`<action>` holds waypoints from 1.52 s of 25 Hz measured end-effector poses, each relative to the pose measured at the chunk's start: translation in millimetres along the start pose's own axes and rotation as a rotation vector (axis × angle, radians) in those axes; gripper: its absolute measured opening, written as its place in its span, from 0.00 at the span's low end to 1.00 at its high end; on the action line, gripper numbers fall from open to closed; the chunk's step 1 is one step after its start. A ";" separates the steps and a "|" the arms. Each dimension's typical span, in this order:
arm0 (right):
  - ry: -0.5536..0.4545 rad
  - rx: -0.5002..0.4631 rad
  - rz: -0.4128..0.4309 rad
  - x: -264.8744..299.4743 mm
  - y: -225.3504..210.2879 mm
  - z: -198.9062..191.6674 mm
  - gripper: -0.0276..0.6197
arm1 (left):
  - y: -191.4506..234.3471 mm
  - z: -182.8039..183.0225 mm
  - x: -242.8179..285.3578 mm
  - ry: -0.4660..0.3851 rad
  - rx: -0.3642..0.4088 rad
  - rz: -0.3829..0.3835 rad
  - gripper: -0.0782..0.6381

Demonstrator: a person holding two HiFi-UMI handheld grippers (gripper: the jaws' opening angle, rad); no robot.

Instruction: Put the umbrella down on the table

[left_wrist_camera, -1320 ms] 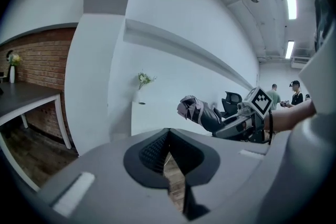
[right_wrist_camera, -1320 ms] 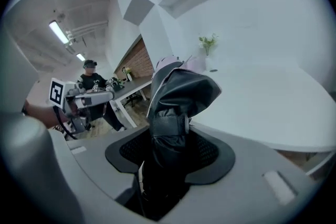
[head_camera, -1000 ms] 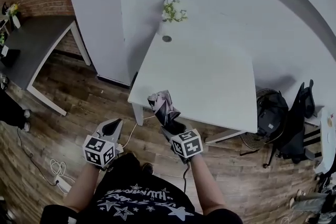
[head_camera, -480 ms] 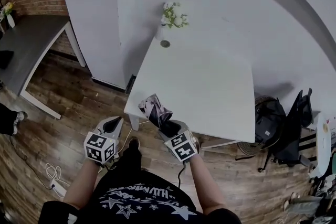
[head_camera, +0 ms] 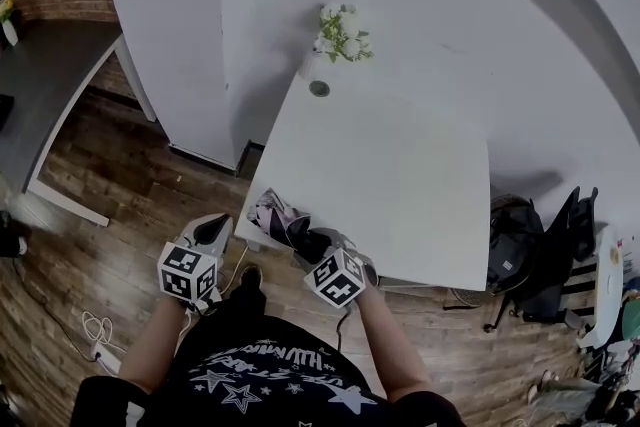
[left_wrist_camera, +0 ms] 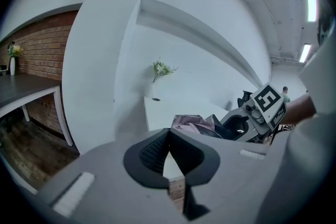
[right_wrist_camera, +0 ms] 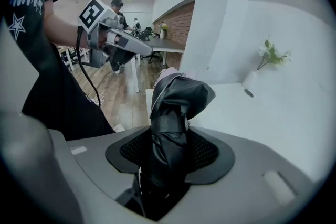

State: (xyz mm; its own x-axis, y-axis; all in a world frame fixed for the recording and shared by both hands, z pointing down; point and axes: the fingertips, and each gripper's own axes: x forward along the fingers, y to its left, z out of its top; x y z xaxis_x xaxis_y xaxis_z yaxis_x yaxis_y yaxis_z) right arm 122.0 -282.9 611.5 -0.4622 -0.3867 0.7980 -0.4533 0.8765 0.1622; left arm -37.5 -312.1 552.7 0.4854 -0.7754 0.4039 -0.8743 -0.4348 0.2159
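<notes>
Clamping the folded umbrella (right_wrist_camera: 176, 107) between the right gripper (right_wrist_camera: 170, 152) jaws, loose fabric end projecting just past the tips. Hovering that end at the near corner of the table (right_wrist_camera: 273, 113) directly ahead. Holding the left gripper (left_wrist_camera: 168, 147) alongside, jaws clenched on nothing. Facing the flowers (right_wrist_camera: 270, 55) at the table's far edge.

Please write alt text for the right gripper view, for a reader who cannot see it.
The right tool grips a folded dark umbrella, with a white table beyond it. The left tool shows at upper left.
</notes>
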 end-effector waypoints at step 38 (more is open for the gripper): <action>0.041 -0.045 0.069 38.7 -23.7 2.7 0.46 | 35.8 15.6 40.4 0.014 -0.018 0.000 0.11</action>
State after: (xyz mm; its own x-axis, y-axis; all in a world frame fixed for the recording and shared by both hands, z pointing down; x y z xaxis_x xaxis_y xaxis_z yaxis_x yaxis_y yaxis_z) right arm 112.8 -319.4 637.0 -0.4593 -0.3141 0.8309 -0.3868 0.9128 0.1312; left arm -49.0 -366.2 562.9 0.4855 -0.7685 0.4166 -0.8742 -0.4264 0.2322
